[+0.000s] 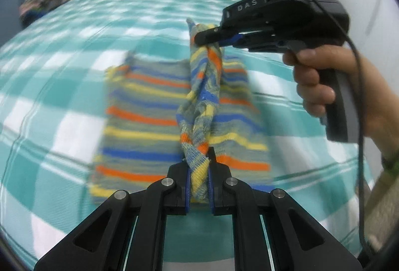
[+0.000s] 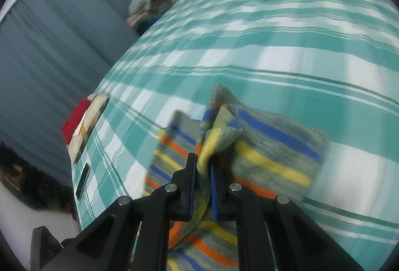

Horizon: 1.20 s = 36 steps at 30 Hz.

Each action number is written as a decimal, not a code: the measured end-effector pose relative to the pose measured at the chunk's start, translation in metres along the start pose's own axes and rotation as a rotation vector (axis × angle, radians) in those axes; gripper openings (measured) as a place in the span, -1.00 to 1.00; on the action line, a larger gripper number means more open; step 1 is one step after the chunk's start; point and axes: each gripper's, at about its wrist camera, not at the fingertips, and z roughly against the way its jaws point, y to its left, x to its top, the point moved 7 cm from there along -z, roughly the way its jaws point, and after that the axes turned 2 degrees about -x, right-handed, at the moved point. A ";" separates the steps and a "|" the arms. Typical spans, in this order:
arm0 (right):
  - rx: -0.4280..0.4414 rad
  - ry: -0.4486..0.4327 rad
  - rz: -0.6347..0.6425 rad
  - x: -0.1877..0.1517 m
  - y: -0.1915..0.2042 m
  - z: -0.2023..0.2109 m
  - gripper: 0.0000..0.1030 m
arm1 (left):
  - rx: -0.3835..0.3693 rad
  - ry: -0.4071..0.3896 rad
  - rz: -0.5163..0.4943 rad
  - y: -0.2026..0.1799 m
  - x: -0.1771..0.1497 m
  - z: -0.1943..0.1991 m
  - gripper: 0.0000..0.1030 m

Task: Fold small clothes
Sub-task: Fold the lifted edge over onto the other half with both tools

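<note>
Striped knit cloth [image 1: 144, 121], blue, orange and yellow, lies lengthwise on the bed [image 1: 49, 86]; left gripper [image 1: 199, 171] and right gripper [image 1: 207, 37] each pinch its bunched edge.

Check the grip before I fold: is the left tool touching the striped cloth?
Touching. The left wrist view shows the left tool shut on the striped cloth, a bunched edge pinched between its blue pads.
</note>
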 end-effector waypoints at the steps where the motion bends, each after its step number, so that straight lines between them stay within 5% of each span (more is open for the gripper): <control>1: -0.001 0.007 0.006 -0.001 0.005 -0.008 -0.79 | 0.012 0.003 0.021 0.009 -0.002 -0.004 -0.83; 8: -0.024 0.075 0.057 -0.008 0.038 -0.077 -0.86 | 0.085 0.056 0.053 0.039 -0.010 -0.022 -0.75; 12: -0.024 0.096 0.056 -0.012 0.043 -0.098 -0.75 | 0.167 0.068 0.078 0.051 -0.015 -0.024 -0.02; 13: -0.023 0.099 0.054 -0.013 0.044 -0.099 -0.50 | 0.168 0.066 0.090 0.054 -0.016 -0.022 0.08; 15: -0.025 0.087 0.062 -0.013 0.047 -0.097 -0.22 | 0.163 0.074 0.096 0.056 -0.015 -0.023 0.11; 27: -0.129 0.045 0.160 -0.036 0.037 -0.041 -0.16 | 0.202 0.048 0.082 0.064 -0.014 -0.007 0.18; 36: -0.215 -0.003 0.255 -0.098 0.024 0.010 -0.16 | 0.213 0.047 0.083 0.071 -0.013 -0.001 0.18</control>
